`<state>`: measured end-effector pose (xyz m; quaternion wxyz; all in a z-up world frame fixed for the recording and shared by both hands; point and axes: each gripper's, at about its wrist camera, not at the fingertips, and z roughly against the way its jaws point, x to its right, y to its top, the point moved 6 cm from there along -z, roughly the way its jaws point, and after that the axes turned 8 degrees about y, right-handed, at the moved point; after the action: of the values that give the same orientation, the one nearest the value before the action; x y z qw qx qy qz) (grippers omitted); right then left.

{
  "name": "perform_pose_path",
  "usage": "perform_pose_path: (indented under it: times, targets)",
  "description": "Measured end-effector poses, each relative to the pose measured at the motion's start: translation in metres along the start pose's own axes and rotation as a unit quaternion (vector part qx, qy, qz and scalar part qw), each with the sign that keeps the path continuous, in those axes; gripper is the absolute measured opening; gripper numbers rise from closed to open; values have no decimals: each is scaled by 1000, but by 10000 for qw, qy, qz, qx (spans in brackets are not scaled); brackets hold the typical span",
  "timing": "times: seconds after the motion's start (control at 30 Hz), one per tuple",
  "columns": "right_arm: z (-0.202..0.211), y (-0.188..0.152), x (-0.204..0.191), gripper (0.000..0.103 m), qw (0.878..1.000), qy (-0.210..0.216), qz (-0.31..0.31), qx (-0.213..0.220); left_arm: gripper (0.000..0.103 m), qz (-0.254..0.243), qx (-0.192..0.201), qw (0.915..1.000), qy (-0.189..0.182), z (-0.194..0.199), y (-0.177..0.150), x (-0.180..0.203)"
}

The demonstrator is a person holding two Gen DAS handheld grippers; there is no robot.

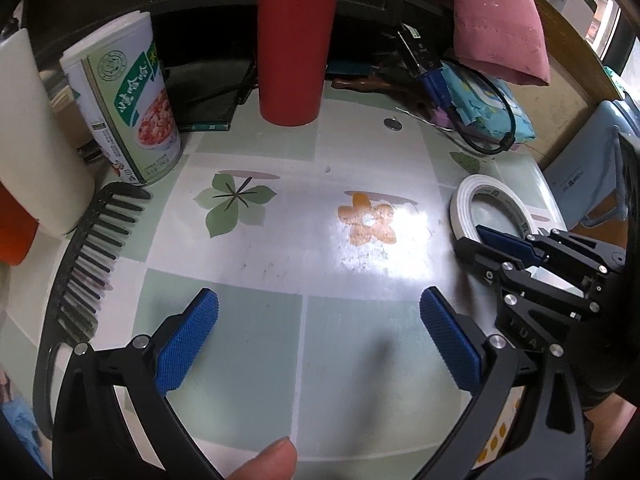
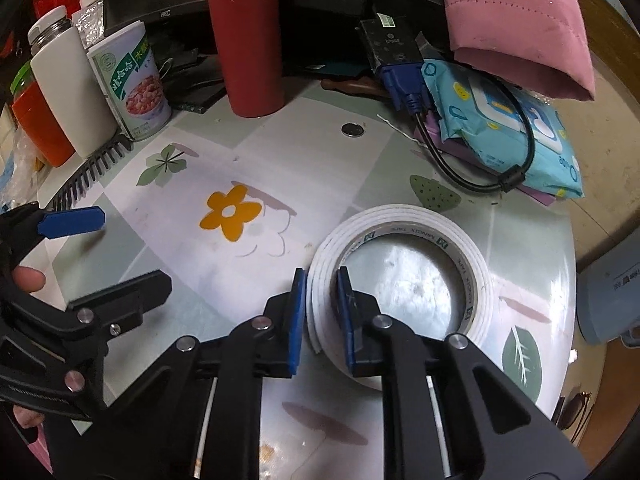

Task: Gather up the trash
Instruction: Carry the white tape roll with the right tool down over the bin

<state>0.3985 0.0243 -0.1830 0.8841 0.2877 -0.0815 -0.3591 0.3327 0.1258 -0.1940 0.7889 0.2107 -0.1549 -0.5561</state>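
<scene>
We see the right tool (image 2: pixel 320 312) clamped on the near wall of a white roll of foam tape (image 2: pixel 400 216), one blue pad outside the ring and the other inside its hole, both pressing the layered wall. The roll lies flat on the desk (image 2: pixel 280 152), whose covering carries leaf and flower prints; an orange flower (image 2: pixel 232 212) sits just ahead and to the left of the right tool. From the left wrist view, the same tape (image 1: pixel 464 196) shows far to the right, with the right tool (image 1: pixel 492 236) reaching onto its rim.

Our left tool (image 1: pixel 320 340) stands with its blue pads wide apart over bare desk, nothing between them. A fingertip (image 1: pixel 272 460) shows at the bottom edge, behind the tool. To the left of this tool a black comb (image 1: pixel 88 256) lies along the desk edge; beyond the comb stands a green-labelled can (image 1: pixel 128 108), and straight ahead a red flask (image 1: pixel 294 48). A small round coin-like disc (image 1: pixel 392 124) lies ahead and slightly right.

Beyond the right tool, further back, a blue wipes pack (image 2: pixel 500 120) rests with a black cable (image 2: pixel 480 184) looped over it, joined to a blue plug (image 2: pixel 404 84). A pink cloth (image 2: pixel 516 20) hangs above the pack. At far left stands a white bottle (image 2: pixel 72 92).
</scene>
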Motion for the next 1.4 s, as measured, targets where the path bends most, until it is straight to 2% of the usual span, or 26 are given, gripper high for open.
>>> perform_pose_path:
  times: [0.27,0.63,1.17,1.4]
  targets:
    - [28,-23,-14,16,9998,77,-69,191,98,-115,180,9998,55,25,-19,-3]
    - [86,-55,-63,16,9989,103,36,452,98,-161,282,9994,87,75,-63,-7]
    - [174,-143,-150,16,9966,355,-3,750,98,-438,549,9975,69,170,-183,-17]
    - [202,-194,-183,16,9956,376,-78,849,98,-532,645,9965,41,199,-230,-20]
